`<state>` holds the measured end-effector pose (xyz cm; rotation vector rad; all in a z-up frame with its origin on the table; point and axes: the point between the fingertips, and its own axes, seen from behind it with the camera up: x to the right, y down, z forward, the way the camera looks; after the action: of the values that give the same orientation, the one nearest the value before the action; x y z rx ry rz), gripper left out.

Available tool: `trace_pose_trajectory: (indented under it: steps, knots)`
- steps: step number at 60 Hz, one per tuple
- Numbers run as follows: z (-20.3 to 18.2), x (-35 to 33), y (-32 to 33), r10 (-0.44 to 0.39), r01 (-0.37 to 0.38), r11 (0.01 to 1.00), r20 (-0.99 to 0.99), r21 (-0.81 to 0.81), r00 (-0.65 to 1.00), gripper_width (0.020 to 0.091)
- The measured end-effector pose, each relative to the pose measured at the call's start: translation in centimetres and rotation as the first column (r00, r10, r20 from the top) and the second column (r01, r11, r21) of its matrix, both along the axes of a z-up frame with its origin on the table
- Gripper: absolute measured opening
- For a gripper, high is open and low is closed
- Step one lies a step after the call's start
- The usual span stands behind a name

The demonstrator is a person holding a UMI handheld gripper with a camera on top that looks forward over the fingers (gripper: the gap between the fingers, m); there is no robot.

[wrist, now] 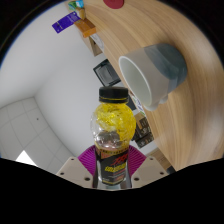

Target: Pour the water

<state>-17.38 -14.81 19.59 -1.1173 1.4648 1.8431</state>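
Note:
A clear plastic bottle (112, 130) with a black cap, yellow liquid inside and a dark label sits between my fingers, held up in the air. My gripper (112, 160) is shut on the bottle's labelled lower part, with the magenta pads (90, 160) pressing on both sides. Just beyond the bottle's cap a grey-blue cup (152, 72) with a white inside stands on the wooden table (175, 25), its mouth facing toward the bottle. The whole view is tilted, so the table runs along one side.
Small dark items (104, 72) lie on the table beside the cup, and a purple box (68, 22) sits farther off. A white floor or wall (35, 70) fills the other side of the bottle.

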Motion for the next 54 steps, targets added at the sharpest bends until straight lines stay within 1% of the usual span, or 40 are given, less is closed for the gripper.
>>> trace_pose_trajectory:
  steps: [6, 8, 14, 18, 21, 25, 30, 31, 34, 38, 41, 44, 47, 50, 54]
  knots:
    - [-1.0, -0.1, 0.0, 0.048, -0.048, 0.999, -0.025, -0.018, 0.999, 0.0376]
    - [-0.7, -0.2, -0.6, 0.063, -0.064, 0.998, -0.027, -0.022, 0.998, 0.0375]
    - [-0.4, -0.7, 0.0, 0.109, -0.109, 0.994, 0.005, -0.016, 0.994, 0.0376]
    - [0.3, -0.4, -0.6, 0.141, -0.141, 0.99, 0.106, -0.01, 0.984, 0.0374]
    - [1.0, -0.1, -0.4, 0.156, -0.16, 0.987, 0.23, 0.002, 0.961, 0.0374]
    - [2.0, 1.6, -0.4, 0.14, -0.169, 0.985, 0.434, 0.028, 0.89, 0.0373]
    - [3.7, 6.3, -0.6, 0.067, -0.162, 0.984, 0.702, 0.07, 0.709, 0.0375]
    - [4.0, 6.4, -0.3, 0.049, -0.155, 0.985, 0.755, 0.07, 0.654, 0.0376]
    - [4.9, 9.6, 0.0, -0.016, -0.135, 0.987, 0.875, 0.093, 0.484, 0.0378]
    - [5.8, 15.4, -0.2, -0.096, -0.102, 0.987, 0.967, 0.123, 0.234, 0.0377]
    - [5.7, 18.3, 0.3, -0.122, -0.072, 0.99, 0.992, 0.124, 0.035, 0.0378]
    - [5.0, 21.4, 0.1, -0.125, -0.048, 0.992, 0.982, 0.12, -0.138, 0.0378]
    - [3.3, 24.8, -0.3, -0.114, -0.031, 0.993, 0.954, 0.11, -0.276, 0.0378]
    - [1.7, 27.0, -0.4, -0.078, -0.006, 0.997, 0.919, 0.082, -0.385, 0.0376]
    - [-1.3, 29.5, -0.8, -0.032, 0.016, 0.999, 0.873, 0.045, -0.486, 0.0376]
